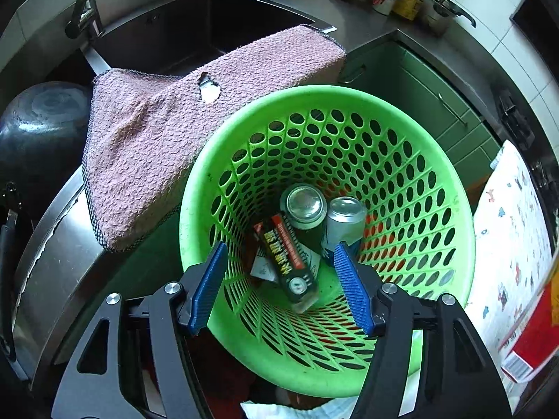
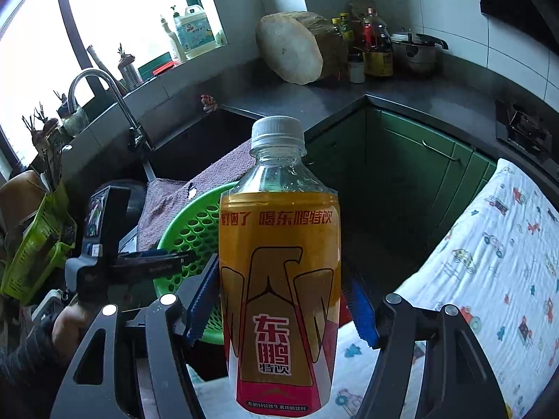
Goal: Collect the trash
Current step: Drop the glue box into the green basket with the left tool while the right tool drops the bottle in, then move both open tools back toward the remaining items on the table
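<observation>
My right gripper (image 2: pixel 281 300) is clamped on the plastic drink bottle (image 2: pixel 279 265), one blue pad pressed against each side of its orange label, holding it upright with the white cap on top and nothing under it. It hangs above the patterned cloth (image 2: pixel 489 251), with the green basket (image 2: pixel 188 230) just to its left and a little farther off. My left gripper (image 1: pixel 279 289) hovers over that basket's mouth, pointing down into it, jaws partly spread and empty; no pad touches anything.

Looking into the green basket (image 1: pixel 436 209), I see two cans (image 1: pixel 304 206) standing side by side at the bottom and a dark carton (image 1: pixel 290 262) lying tilted against them, with some paper under it. So I judge the job well along: those pieces are already binned, and the bottle is the one I have left to carry over and drop in.

Beyond the basket a pink towel (image 1: pixel 167 146) drapes over the sink's (image 1: pixel 195 28) near edge, touching the basket rim. I cannot tell whether more trash waits elsewhere on the counter (image 2: pixel 314 97).
</observation>
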`<state>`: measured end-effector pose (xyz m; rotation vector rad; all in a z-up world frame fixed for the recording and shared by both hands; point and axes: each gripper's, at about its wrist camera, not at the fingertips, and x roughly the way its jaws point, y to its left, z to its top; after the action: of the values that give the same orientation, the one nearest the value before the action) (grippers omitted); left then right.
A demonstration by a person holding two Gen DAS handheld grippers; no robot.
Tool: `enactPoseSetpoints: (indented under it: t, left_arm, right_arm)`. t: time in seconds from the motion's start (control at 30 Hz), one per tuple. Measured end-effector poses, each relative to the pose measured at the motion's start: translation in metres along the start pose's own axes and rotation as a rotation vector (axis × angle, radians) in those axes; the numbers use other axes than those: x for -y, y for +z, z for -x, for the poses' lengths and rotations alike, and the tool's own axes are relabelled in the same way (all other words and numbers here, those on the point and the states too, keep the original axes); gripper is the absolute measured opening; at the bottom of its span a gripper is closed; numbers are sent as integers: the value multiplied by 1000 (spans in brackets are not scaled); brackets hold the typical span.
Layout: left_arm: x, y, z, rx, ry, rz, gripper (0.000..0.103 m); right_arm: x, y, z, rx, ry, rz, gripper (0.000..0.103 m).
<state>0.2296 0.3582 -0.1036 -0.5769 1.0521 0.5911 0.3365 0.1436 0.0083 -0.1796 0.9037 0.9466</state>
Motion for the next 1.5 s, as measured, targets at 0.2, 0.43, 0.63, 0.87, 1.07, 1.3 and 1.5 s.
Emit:
enactPoseSetpoints:
  t: [0.2,0.43,0.63,0.87,1.07,1.3,1.5]
  left_arm:
    - [-17,-8,16,23,-60,43,68]
    - [-29,-17,39,65,-104,59,74]
    - [-38,-21,53,94,-113,72,78]
    - [-32,-29,68,116,-120,49,80]
    - [-12,-42,79,121,-153,12,81]
    - [20,-73,93,124,-190,-46,83]
    - [56,-108,105,109,-233,-120,83]
  right_arm:
    - [-22,16,-39,9,-3,-17,64]
    - [-39,21,-80,-47,29,-47,65]
    - [-46,12,-85,-49,29,-43,81]
    - [-38,-2,-36,4,-7,-21,82]
    - [-18,-34,34,50,-26,-85,86]
    - [15,-107,117,106,-114,-163,89]
    - [45,-179,183,111,-223,-206,89]
